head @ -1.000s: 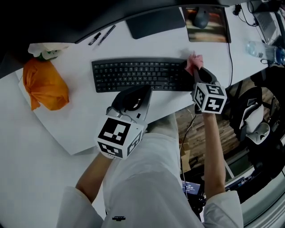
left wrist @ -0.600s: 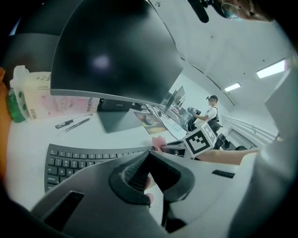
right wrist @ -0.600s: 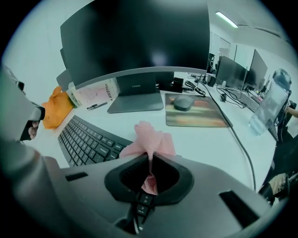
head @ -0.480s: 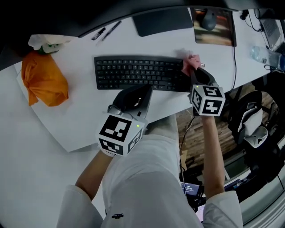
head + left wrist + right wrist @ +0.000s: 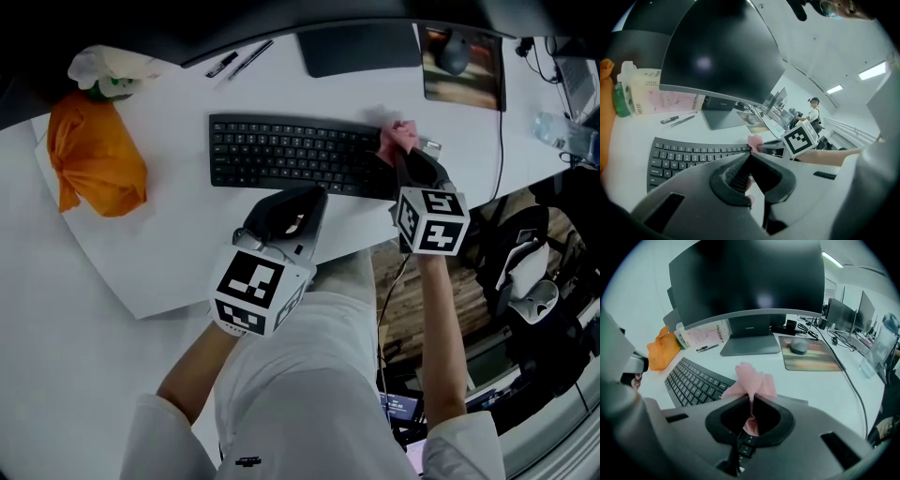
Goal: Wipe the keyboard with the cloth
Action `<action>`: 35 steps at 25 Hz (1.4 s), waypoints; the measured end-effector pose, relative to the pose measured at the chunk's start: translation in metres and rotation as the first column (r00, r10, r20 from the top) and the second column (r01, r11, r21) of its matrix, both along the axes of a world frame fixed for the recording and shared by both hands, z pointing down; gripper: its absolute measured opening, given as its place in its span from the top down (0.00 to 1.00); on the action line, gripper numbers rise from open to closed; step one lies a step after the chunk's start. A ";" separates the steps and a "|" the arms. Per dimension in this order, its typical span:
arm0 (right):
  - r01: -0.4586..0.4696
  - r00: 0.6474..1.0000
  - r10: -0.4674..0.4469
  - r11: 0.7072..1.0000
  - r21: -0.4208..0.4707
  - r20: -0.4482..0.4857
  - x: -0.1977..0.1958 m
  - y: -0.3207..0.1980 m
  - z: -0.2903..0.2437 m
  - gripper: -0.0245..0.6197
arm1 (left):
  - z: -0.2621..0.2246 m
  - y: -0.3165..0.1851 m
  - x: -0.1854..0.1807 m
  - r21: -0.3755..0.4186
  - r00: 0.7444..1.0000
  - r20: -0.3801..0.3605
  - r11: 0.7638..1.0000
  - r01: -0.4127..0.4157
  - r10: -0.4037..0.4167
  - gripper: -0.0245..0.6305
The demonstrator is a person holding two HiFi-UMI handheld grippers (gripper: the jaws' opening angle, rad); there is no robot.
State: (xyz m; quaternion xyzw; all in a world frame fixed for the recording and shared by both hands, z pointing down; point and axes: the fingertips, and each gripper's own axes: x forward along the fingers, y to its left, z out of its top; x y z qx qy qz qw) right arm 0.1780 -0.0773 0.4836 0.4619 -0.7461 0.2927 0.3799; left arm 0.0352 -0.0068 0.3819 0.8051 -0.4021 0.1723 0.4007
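Right claw (image 5: 401, 155), clamped on the pink cloth (image 5: 392, 137), rests at the keyboard (image 5: 281, 155) right end (left claw (image 5: 291, 208) closed, empty); most keys likely remain unwiped.

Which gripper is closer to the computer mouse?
Right. The right gripper is at the right end of the keyboard, near the mouse; the left gripper is by the near edge of the desk, farther off.
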 end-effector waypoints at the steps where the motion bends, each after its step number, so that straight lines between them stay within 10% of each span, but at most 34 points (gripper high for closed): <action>1: 0.000 1.000 0.000 1.000 -0.001 0.002 -0.001 0.000 0.000 0.92 | 0.000 0.000 0.000 0.001 1.000 0.000 1.000 0.003 -0.003 0.93; 35: 0.127 0.989 -0.123 0.991 -0.040 0.081 -0.109 0.006 0.000 0.92 | -0.005 0.012 -0.054 0.018 0.992 -0.029 0.992 0.126 -0.125 0.93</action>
